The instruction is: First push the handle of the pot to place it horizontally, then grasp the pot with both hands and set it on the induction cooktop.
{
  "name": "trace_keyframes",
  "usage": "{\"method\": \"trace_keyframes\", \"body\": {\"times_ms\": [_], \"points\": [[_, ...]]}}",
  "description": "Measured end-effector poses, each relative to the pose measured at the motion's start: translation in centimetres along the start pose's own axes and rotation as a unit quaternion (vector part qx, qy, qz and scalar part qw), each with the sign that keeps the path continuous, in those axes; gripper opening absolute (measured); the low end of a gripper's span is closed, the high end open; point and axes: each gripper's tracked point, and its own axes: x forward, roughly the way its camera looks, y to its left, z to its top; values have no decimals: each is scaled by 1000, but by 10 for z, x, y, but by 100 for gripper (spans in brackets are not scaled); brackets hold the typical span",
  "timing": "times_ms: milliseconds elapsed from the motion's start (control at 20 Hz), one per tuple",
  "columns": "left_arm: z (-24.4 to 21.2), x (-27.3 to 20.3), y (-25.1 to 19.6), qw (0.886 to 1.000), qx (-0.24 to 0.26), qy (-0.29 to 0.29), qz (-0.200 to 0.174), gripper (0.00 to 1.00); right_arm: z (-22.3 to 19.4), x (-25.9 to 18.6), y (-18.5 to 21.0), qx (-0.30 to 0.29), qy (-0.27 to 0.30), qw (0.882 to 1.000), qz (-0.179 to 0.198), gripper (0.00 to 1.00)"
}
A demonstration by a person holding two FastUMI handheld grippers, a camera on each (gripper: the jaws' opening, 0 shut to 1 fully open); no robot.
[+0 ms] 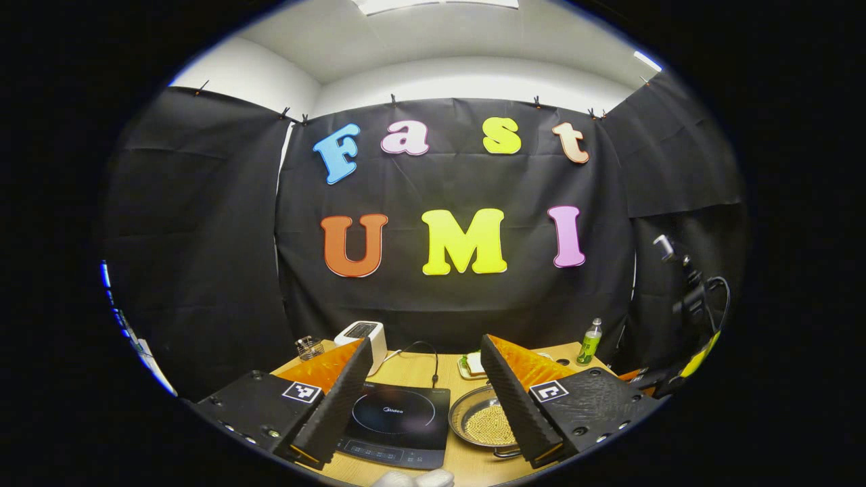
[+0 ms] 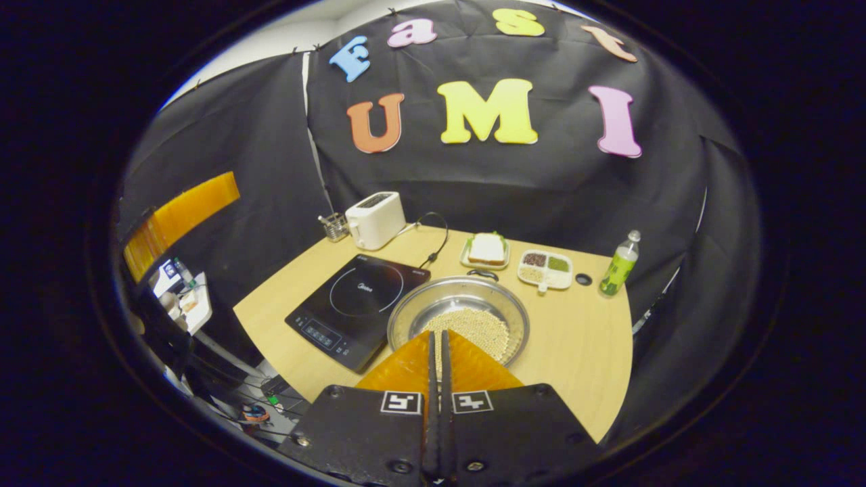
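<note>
A shallow round stainless-steel pot, its bottom covered with pale beans, sits on the light wooden table just beside the black glass induction cooktop. The left gripper hangs wide open and empty; the right gripper is closed on nothing above the pot's near rim. Rigid, slick and probably weighty, the pot looks best gripped at its two small loop handles.
</note>
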Motion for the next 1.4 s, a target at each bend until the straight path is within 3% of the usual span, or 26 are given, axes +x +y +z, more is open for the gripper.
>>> {"method": "trace_keyframes", "body": {"times_ms": [350, 850, 1400], "points": [[-9, -3, 8, 1000, -1, 4, -2, 96, -53, 63, 29, -8, 75, 997, 28, 1], [-11, -3, 15, 1000, 2, 4, 0, 96, -123, 125, 59, -26, 173, 983, 54, 4], [-20, -3, 26, 1000, 8, 17, 16, 96, -140, 145, 59, -26, 204, 976, 64, 4]]}}
